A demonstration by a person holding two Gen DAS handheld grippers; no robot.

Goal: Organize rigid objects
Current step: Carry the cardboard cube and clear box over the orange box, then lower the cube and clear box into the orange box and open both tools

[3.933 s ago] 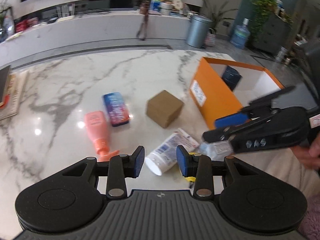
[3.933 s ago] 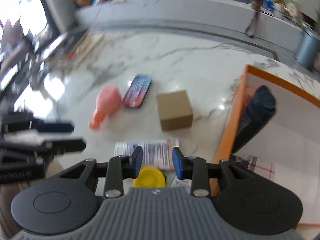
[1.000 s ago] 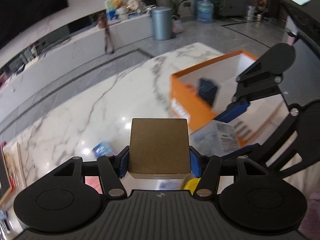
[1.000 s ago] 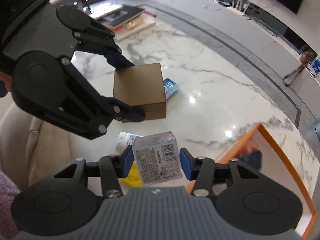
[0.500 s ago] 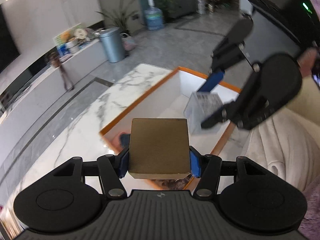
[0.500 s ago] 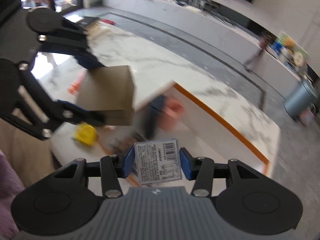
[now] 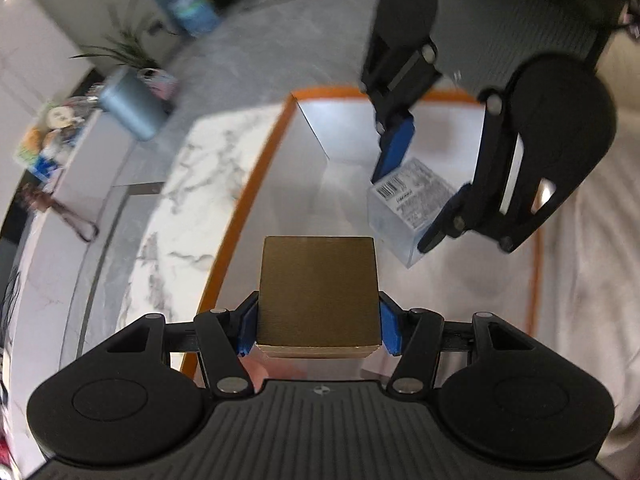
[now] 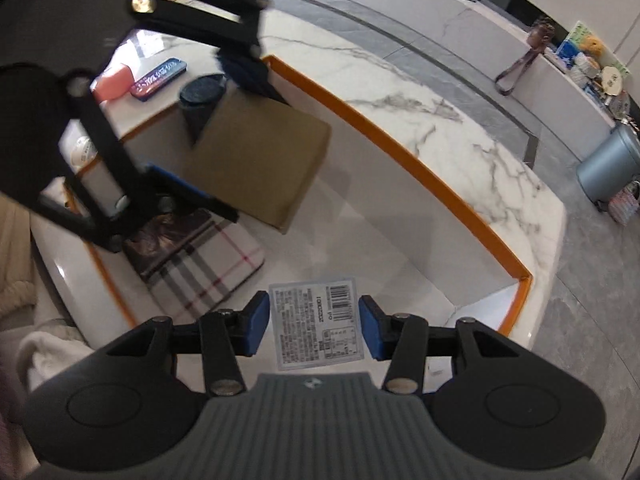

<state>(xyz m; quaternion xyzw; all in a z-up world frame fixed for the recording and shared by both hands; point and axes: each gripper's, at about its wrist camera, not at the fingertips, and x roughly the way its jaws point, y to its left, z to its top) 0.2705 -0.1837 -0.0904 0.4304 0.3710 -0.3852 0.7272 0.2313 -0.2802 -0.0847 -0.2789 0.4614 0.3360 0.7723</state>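
Left wrist view: the left tool tilts steeply down over the orange-rimmed box on the marble desk, its blue pads pinching a plain brown cardboard cube. Just beside it, the right tool points down into the same box, gripping a small clear packet with a printed barcode label. A plaid-patterned item lies on the box floor.
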